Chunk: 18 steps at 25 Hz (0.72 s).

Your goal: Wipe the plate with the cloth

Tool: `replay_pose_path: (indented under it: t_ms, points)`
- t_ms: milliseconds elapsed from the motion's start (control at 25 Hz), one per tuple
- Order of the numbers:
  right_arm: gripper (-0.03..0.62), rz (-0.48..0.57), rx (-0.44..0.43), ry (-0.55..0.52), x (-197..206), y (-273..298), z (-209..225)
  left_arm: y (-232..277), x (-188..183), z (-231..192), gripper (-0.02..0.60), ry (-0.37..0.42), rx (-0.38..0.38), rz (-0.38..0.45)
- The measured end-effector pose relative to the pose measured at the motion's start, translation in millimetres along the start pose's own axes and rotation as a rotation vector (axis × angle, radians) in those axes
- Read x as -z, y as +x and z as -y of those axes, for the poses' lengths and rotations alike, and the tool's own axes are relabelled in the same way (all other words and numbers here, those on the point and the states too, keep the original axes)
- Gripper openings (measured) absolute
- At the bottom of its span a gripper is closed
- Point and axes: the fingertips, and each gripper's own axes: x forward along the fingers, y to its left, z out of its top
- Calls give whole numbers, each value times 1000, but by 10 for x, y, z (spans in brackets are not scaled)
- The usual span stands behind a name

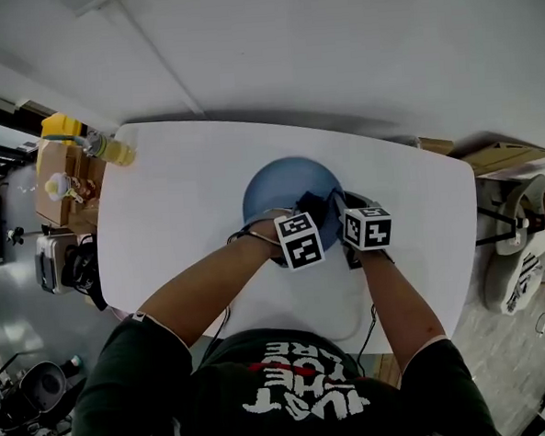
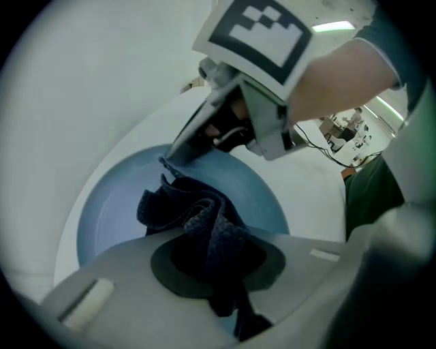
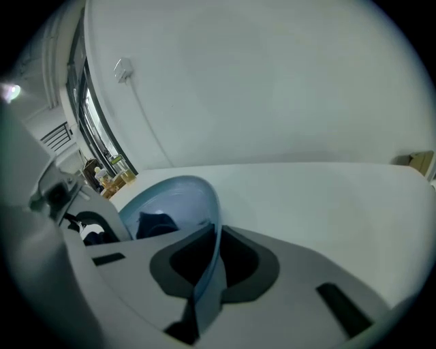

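A blue plate [image 1: 280, 189] lies on the white table [image 1: 171, 209], tilted up at its right edge. My right gripper [image 1: 344, 215] is shut on the plate's rim [image 3: 212, 238]; in the right gripper view the thin blue edge runs between the jaws. My left gripper [image 1: 311, 212] is shut on a dark blue cloth [image 2: 201, 218], bunched and pressed onto the plate's inside [image 2: 112, 208]. The left gripper view shows the right gripper [image 2: 178, 155] clamping the far rim. The right gripper view shows the cloth [image 3: 155, 222] inside the plate [image 3: 170, 198].
A yellow-capped bottle [image 1: 110, 149] stands at the table's far left corner. Cardboard boxes [image 1: 60, 175] sit on the floor to the left. On the right are flat cardboard [image 1: 501, 157] and a chair [image 1: 522, 257].
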Motion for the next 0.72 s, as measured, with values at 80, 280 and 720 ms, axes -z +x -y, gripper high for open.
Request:
replay_pose_path:
  t_ms: [80,280,720]
  points:
    - [23,-1,-2,-13,9,6,-7,-58,277,79,49,-41,10,-8]
    - [23,2,9,3,28,-9,7,-181,567,78,51,-192,37,107]
    - [54,-70,-46,16,49,-112,-78,-1500,537,-109,51,-438,-108,567]
